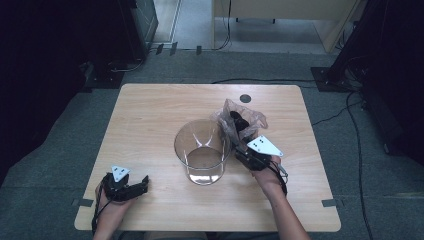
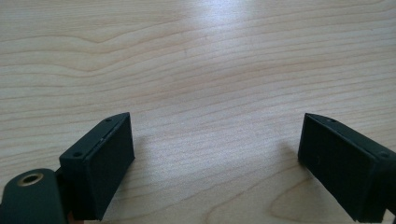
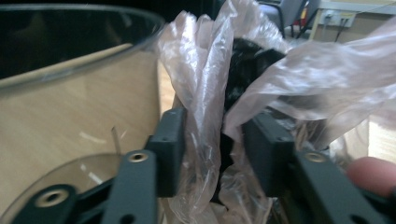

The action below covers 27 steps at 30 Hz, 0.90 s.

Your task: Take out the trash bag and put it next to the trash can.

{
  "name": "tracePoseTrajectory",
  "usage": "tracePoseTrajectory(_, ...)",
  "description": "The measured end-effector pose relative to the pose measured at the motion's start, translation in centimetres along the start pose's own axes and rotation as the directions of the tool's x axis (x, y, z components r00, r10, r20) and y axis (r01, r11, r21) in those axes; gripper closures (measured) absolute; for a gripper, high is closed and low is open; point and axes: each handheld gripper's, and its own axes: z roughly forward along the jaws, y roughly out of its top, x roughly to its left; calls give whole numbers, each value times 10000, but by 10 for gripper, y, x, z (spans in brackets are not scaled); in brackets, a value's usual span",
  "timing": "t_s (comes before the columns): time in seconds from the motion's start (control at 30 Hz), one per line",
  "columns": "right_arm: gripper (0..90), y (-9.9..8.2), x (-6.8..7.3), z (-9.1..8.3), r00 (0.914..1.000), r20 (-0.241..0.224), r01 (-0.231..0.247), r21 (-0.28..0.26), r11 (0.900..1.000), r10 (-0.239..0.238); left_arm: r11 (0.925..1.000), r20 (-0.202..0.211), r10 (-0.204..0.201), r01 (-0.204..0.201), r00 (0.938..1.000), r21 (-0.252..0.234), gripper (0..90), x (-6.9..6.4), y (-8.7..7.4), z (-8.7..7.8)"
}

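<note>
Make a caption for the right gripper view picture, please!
Right claw pinching a crinkly clear plastic bag beside a see-through bucket.

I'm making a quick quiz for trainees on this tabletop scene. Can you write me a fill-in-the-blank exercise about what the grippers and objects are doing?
1. The right gripper is shut on a crumpled plastic ____.
2. The clear round container stands upright on the wooden ____.
3. The left gripper has its jaws ____, with bare wood between them.
4. In the high view, the plastic bag is to the ____ of the container.

Missing words: bag; table; open; right
</note>
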Motion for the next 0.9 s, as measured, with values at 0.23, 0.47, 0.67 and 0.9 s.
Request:
tracePoseTrajectory(0.23,332,-10,4,-11,9994,210,263,549,9981,-275,10000,-3,2,-2,10000,2,105,0,0,0)
tracePoseTrajectory(0.47,144,-15,-6,-20,9936,1072,-459,895,9949,362,10000,-3,2,-2,10000,4,105,0,0,0)
tracePoseTrajectory(0.67,34,-23,-14,-27,9911,1196,-736,1212,9899,591,10000,-10,1,-1,10000,9,105,0,0,0)
tracePoseTrajectory(0.9,0,-32,-20,-37,9904,1152,-934,1531,9838,761,10000,-20,-10,10,10000,8,105,0,0,0)
